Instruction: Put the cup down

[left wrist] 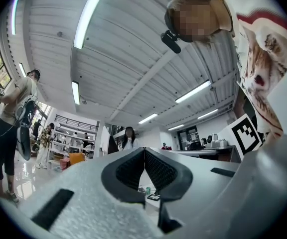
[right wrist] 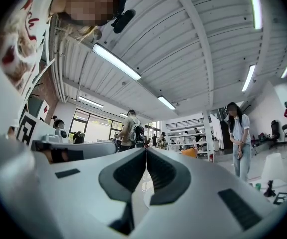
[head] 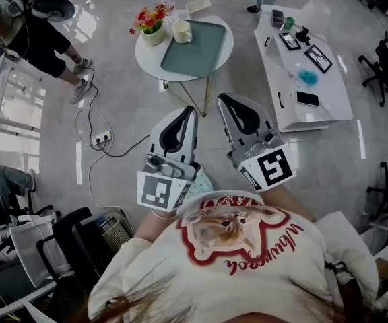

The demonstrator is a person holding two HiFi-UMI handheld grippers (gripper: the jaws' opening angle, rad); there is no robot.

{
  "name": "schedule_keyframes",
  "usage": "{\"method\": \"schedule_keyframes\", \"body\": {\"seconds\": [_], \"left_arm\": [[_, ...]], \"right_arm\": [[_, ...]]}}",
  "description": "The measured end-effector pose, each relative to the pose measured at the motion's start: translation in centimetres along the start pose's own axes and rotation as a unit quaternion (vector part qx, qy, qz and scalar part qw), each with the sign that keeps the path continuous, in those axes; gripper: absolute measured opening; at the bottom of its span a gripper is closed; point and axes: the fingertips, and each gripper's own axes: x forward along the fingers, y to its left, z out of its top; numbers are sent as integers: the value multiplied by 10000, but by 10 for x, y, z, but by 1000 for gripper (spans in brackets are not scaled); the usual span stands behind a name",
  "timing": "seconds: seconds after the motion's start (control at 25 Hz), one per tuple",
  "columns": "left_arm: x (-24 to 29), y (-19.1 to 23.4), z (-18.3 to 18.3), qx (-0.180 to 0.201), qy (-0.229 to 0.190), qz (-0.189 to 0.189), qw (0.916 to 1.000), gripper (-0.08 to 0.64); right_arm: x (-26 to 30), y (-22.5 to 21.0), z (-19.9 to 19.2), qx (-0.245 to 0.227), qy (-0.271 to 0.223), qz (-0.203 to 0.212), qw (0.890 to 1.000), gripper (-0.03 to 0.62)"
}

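Note:
A cream cup (head: 182,31) stands on the green tray (head: 192,54) on the round white table (head: 222,58), far ahead in the head view. My left gripper (head: 190,109) and right gripper (head: 223,98) are held close to my chest, well short of that table, both shut with nothing between the jaws. In the left gripper view the left gripper (left wrist: 144,150) points out and up across the room; its dark pads meet. The right gripper (right wrist: 146,150) does the same in the right gripper view. Neither gripper view shows the cup.
A flower pot (head: 153,27), a bottle (head: 168,1) and a small white dish (head: 198,5) share the round table. A long white table (head: 323,96) with small items stands at the right. Cables and a power strip (head: 100,138) lie on the floor; people stand around the room.

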Motion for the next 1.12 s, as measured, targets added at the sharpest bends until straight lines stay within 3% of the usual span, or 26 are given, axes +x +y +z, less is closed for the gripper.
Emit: {"method": "schedule_keyframes", "body": {"seconds": [0.24, 0.52, 1.12], "left_arm": [[-30, -61, 6, 18, 9, 149, 9999, 15], [-56, -102, 10, 28, 40, 348, 9994, 15], [-71, -111, 32, 100, 33, 245, 9996, 15]], "right_arm": [[-66, 13, 9, 36, 21, 81, 10000, 31], [-110, 26, 19, 95, -44, 252, 9996, 31], [-116, 41, 37, 99, -190, 224, 9995, 31]]}}
